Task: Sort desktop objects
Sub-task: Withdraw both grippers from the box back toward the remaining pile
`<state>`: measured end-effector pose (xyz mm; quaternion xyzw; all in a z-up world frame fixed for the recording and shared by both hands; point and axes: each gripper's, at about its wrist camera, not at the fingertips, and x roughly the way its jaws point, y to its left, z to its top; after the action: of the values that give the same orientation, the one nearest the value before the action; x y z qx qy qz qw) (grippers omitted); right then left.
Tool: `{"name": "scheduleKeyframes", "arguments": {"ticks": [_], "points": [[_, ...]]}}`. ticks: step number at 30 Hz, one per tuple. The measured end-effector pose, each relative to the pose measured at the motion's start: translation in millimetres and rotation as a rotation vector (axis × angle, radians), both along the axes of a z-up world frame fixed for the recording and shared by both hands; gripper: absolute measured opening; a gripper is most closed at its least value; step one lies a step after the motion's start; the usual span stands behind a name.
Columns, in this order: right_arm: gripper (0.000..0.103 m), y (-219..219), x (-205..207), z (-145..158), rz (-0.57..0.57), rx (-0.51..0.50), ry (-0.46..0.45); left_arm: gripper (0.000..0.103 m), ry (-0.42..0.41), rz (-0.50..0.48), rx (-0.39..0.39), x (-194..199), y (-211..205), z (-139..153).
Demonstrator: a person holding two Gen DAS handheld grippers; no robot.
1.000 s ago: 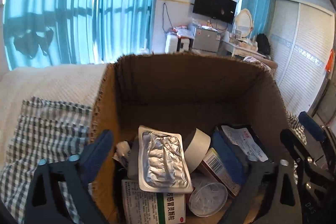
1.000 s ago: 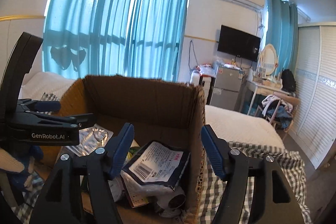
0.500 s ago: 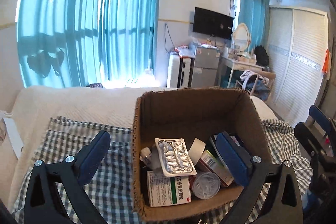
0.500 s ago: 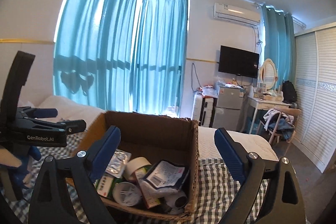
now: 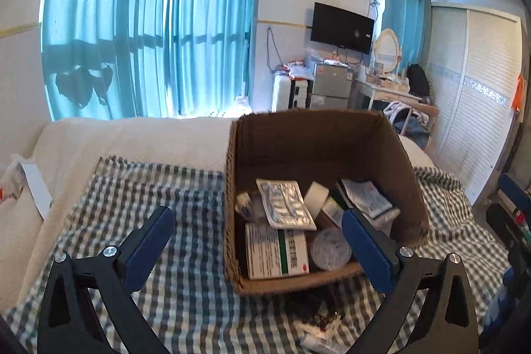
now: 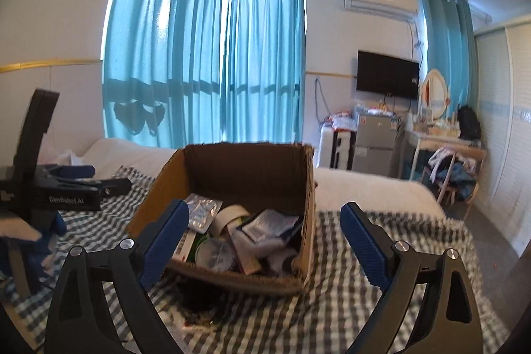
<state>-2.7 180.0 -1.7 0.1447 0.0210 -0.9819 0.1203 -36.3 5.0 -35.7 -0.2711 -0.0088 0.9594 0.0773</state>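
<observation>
Brown cardboard box [image 5: 318, 141] of packets sits on the checked cloth [image 5: 186, 188], just beyond both tongs. Left gripper [image 5: 255, 241] wide open, empty, box right of centre; right gripper [image 6: 265, 241] wide open, empty, box between its tips.

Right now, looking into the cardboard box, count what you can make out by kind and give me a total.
Blister packs: 1, silver foil
Tape rolls: 1, white
Medicine boxes: 1, white with a green stripe
Clear round lids: 1
Printed pouches: 1
Total: 5 I can tell apart in the cardboard box; smaller bits beneath are too hidden to count.
</observation>
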Motion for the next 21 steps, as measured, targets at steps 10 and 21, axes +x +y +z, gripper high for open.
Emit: {"name": "scheduleKeyframes", "arguments": {"ticks": [10,21], "points": [[0.093,-3.6,-7.0,-54.6,0.11,0.001,-0.163,0.103,-0.13,-0.106,-0.033,10.4,19.5,-46.9],[0.093,-41.9,-2.8,-116.8,0.289,0.073,-0.328,0.103,-0.281,-0.235,-0.116,32.9,19.4,-97.9]]}}
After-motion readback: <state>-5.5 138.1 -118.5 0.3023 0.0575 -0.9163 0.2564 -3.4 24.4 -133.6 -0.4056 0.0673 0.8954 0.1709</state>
